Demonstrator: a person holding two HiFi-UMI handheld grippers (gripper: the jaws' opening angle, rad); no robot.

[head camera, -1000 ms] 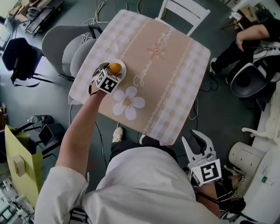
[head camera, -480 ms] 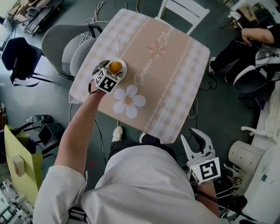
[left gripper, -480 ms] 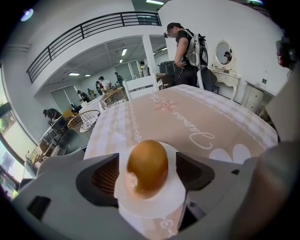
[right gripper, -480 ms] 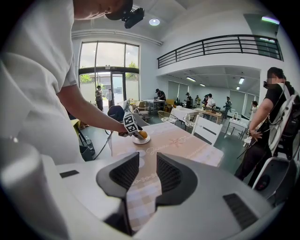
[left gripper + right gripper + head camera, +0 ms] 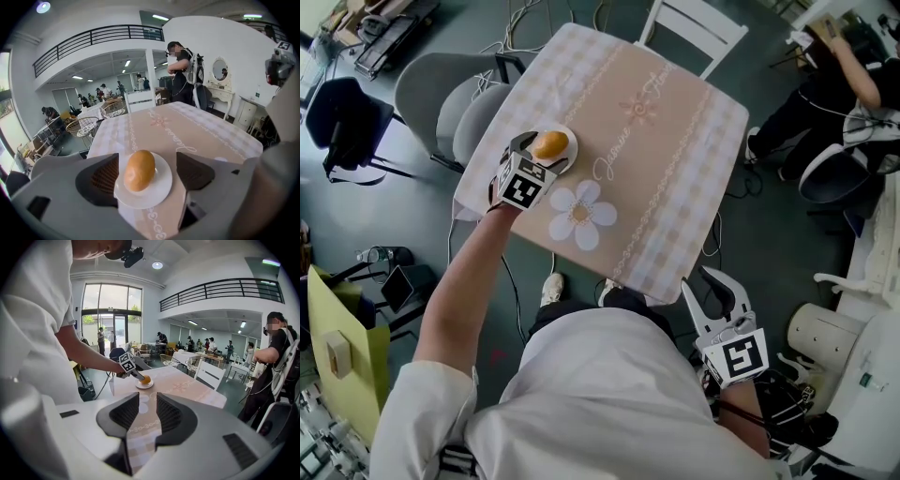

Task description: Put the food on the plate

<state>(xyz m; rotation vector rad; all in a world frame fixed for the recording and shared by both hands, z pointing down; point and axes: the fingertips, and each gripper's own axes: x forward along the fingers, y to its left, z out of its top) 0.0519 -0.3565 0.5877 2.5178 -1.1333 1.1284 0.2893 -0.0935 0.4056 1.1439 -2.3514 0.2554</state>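
A golden-brown bun (image 5: pixel 549 144) lies on a small white plate (image 5: pixel 570 141) near the left edge of the table (image 5: pixel 675 159). My left gripper (image 5: pixel 536 156) sits low at the plate's near side, its jaws opening. In the left gripper view the bun (image 5: pixel 139 169) rests on the plate (image 5: pixel 161 188) between the dark pads (image 5: pixel 105 178), and neither pad touches it. My right gripper (image 5: pixel 712 291) hangs off the table's near corner, open with nothing between its jaws. In the right gripper view, beyond that gripper (image 5: pixel 147 413), the bun (image 5: pixel 146 379) shows small and far.
The table wears a beige checked cloth with a white flower print (image 5: pixel 581 214). A white chair (image 5: pixel 694 28) stands at the far side and grey chairs (image 5: pixel 441 103) at the left. A person (image 5: pixel 839 80) sits at the far right.
The left gripper has drawn back a little from the plate toward me, and its jaws stand slightly wider. The bun stays on the plate. The right gripper has barely moved.
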